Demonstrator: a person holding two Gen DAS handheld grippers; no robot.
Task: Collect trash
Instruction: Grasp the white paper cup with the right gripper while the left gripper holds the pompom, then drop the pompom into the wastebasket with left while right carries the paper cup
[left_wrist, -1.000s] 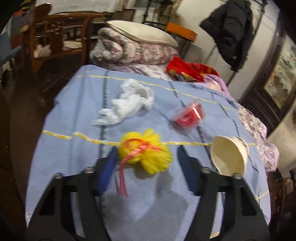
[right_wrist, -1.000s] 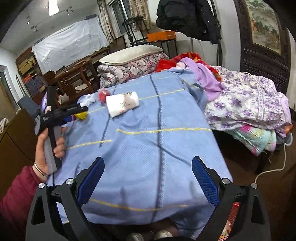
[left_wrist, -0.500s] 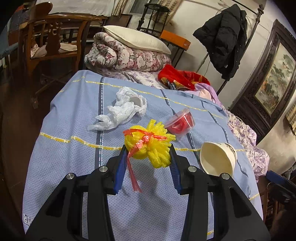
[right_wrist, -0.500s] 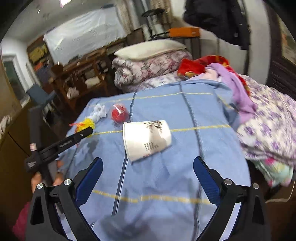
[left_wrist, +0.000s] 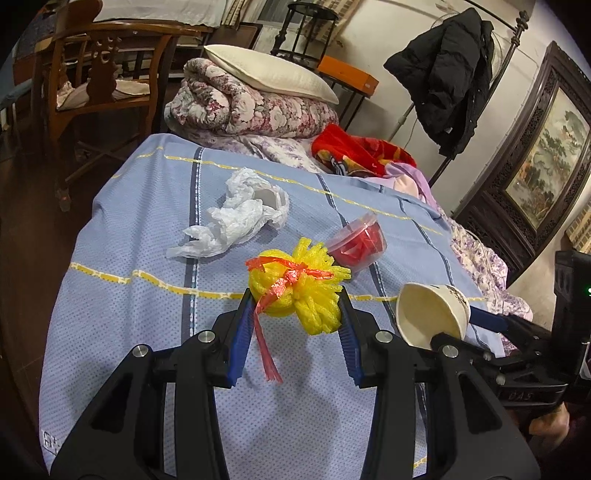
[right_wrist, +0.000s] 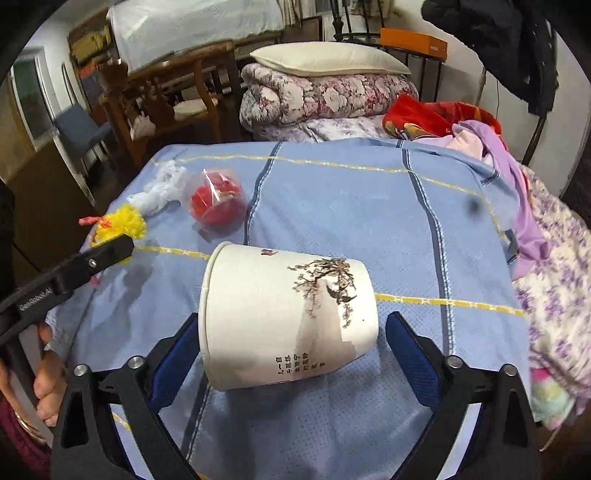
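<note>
A yellow foam net (left_wrist: 295, 284) tied with red ribbon sits between the blue pads of my left gripper (left_wrist: 293, 299), which is shut on it just above the blue bedsheet (left_wrist: 147, 258). A white paper cup (right_wrist: 280, 317) with a printed tree lies on its side between the jaws of my right gripper (right_wrist: 291, 325). Those jaws are closing; the right pad (right_wrist: 410, 354) stands apart from the cup. In the left wrist view the cup (left_wrist: 428, 317) shows its open mouth. A crumpled white plastic bag (left_wrist: 240, 214) and a clear tub with red scraps (left_wrist: 358, 240) lie farther up the bed.
A rolled floral quilt (left_wrist: 251, 107) with a pillow (left_wrist: 269, 74) lies at the bed's head, red and purple clothes (right_wrist: 461, 122) beside it. A wooden chair (left_wrist: 92, 81) stands at the left, a black coat (left_wrist: 450, 81) hangs at the right. A person's hand (right_wrist: 44, 391) grips the left handle.
The left jaws closed from wide around the yellow foam net onto it. The right gripper travelled across the bed to the paper cup, which now lies between its jaws.
</note>
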